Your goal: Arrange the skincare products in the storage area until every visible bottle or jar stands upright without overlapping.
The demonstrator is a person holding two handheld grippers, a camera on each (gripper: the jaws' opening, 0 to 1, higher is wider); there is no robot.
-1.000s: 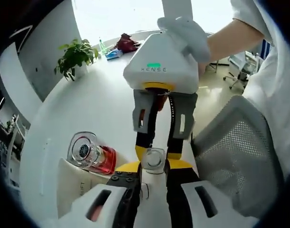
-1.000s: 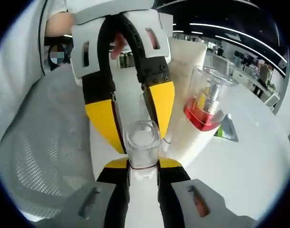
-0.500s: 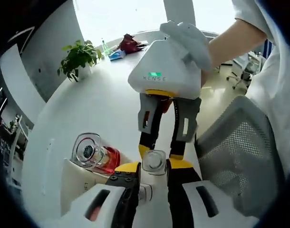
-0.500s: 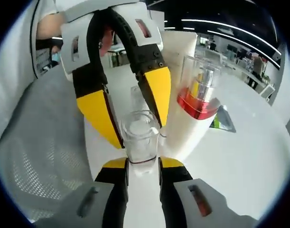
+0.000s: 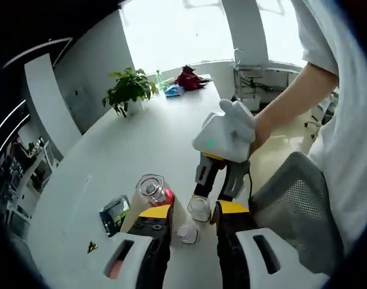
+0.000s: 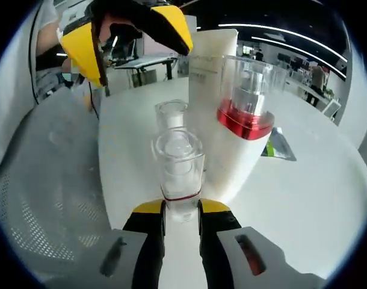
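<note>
My right gripper (image 6: pixel 180 208) is shut on a small bottle with a clear cap (image 6: pixel 177 165), held upright near the table's edge. A second small clear-capped bottle (image 6: pixel 170 114) stands just behind it. Beside them stand a red-banded bottle with a clear cap (image 6: pixel 246 96) and a white tube (image 6: pixel 210 66). My left gripper (image 6: pixel 126 42) hangs open high above them, with nothing in it. In the left gripper view the left gripper (image 5: pixel 193 211) looks down on the right gripper (image 5: pixel 212 195), the held bottle (image 5: pixel 200 208), the second bottle (image 5: pixel 186 233) and the red-banded bottle (image 5: pixel 153 189).
A green packet (image 5: pixel 114 212) lies on the white table (image 5: pixel 111 150) left of the bottles. A grey mesh chair (image 5: pixel 292 198) stands against the table's edge. A potted plant (image 5: pixel 128 90) and some clutter (image 5: pixel 185 78) sit at the far end. A person's gloved hand (image 5: pixel 234 117) holds the right gripper.
My left gripper has let go of the second small bottle and pulled up and back, well clear of the group. The right gripper stays shut on its bottle.
</note>
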